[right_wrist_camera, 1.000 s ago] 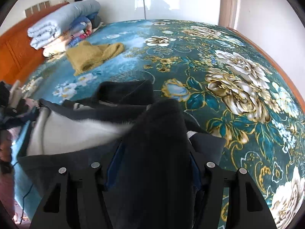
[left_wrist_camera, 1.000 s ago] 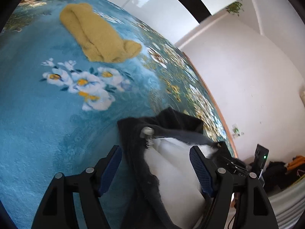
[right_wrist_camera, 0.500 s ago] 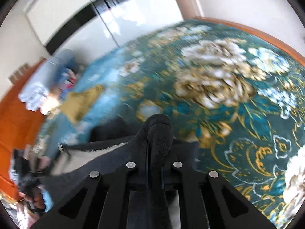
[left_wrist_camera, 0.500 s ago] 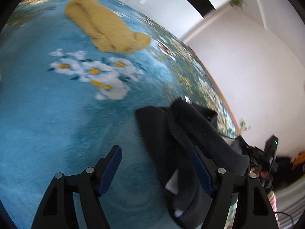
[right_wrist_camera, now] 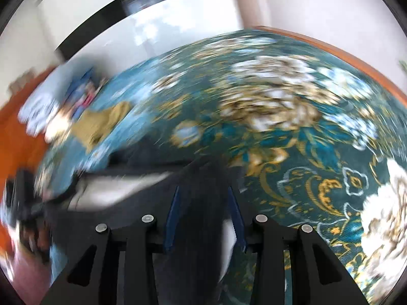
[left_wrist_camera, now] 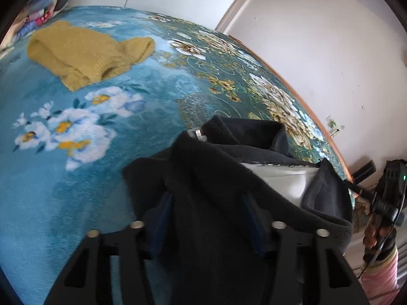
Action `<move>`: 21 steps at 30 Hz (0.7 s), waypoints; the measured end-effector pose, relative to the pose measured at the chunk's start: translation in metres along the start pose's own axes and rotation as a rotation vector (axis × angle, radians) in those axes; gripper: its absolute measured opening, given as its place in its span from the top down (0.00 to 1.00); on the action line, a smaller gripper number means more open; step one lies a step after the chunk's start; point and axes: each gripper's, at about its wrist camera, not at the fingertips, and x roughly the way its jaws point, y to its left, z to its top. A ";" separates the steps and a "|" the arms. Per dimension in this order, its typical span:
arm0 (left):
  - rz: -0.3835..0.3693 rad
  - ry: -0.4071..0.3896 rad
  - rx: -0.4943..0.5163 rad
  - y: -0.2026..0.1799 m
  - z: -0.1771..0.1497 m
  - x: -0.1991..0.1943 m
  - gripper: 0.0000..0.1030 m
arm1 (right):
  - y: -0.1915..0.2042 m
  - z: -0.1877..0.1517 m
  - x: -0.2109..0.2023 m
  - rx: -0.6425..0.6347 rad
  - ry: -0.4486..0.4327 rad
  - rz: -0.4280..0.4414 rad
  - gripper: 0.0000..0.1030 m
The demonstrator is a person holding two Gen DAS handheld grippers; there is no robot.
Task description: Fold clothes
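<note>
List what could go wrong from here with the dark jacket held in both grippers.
1. The left gripper has dark jacket fabric bunched thickly between wide-set fingers; its grip may be loose and could slip.
2. The right gripper view is heavily motion-blurred, so a fast swing might tug the cloth free or skew the fold.
3. The mustard sweater lies farther up the bedspread; a thrown fold could land on it.

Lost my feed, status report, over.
Left gripper and right gripper both around dark jacket, grip unconfirmed. Yellow sweater lies apart, not obstructing.
</note>
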 end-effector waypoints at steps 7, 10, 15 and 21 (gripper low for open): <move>0.030 -0.039 -0.024 0.000 -0.008 -0.013 0.90 | 0.009 -0.010 0.039 0.013 0.095 -0.062 0.61; 0.010 -0.112 -0.066 0.003 -0.013 -0.035 0.91 | 0.014 -0.009 0.029 0.012 0.048 -0.067 0.82; -0.100 -0.296 -0.137 0.001 -0.024 -0.104 0.92 | 0.013 -0.003 -0.023 0.057 -0.110 -0.008 0.91; -0.021 -0.359 -0.143 0.013 -0.002 -0.123 0.92 | 0.004 0.031 -0.066 0.076 -0.266 0.034 0.91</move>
